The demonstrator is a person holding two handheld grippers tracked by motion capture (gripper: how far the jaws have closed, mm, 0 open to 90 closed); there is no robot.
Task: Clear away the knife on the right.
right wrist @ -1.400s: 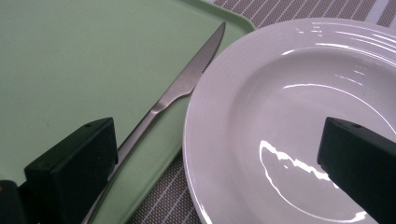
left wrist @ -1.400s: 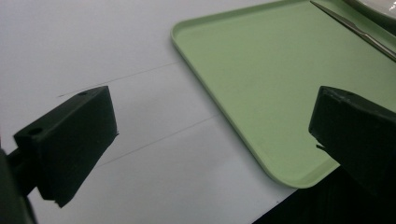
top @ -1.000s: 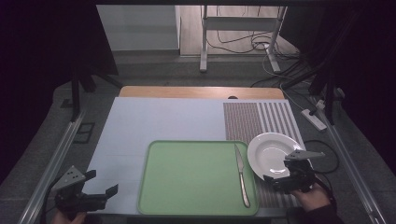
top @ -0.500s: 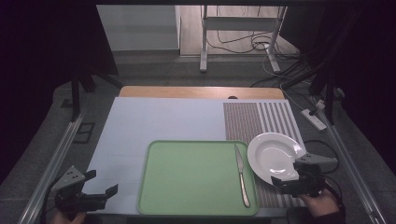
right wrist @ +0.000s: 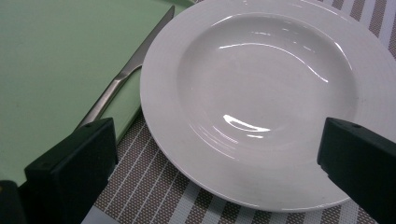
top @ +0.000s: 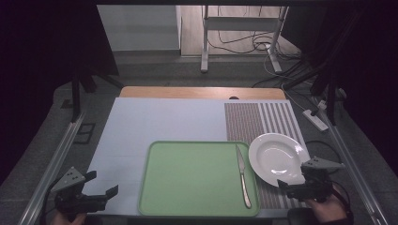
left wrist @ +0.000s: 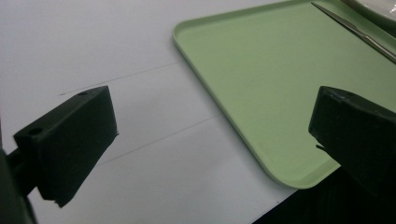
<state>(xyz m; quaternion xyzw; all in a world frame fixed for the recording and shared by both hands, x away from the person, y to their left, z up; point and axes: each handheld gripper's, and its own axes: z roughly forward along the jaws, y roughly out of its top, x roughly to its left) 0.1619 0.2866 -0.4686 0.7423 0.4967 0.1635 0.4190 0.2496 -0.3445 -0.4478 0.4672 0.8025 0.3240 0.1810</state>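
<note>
- a dim room with a dark floor, cables and a metal stand behind a pale table (top: 164, 122) whose far edge shows a strip of wood
- a striped brown and white placemat (top: 263, 119) covers the right part of the table
- a green tray (top: 187, 178) lies at the near middle of the table, its right edge meeting the placemat
- a silver knife (top: 242, 176) lies along the tray's right side, blade pointing away from the person
- a white plate (top: 277, 157) sits on the placemat just beside the tray, its left rim close to the knife
- the right gripper (top: 295, 190) hovers at the plate's near right rim with its jaws spread wide and nothing between them; in the right gripper view the plate (right wrist: 266, 93) lies between and beyond the two jaws, with the knife (right wrist: 126, 74) to the left
- the left gripper (top: 101, 199) hangs over the near left corner of the table, well apart from the plate, jaws wide and empty; the left gripper view shows the tray's (left wrist: 261, 79) near corner by one jaw
- a hand shows below each gripper at the bottom edge of the high view
</note>
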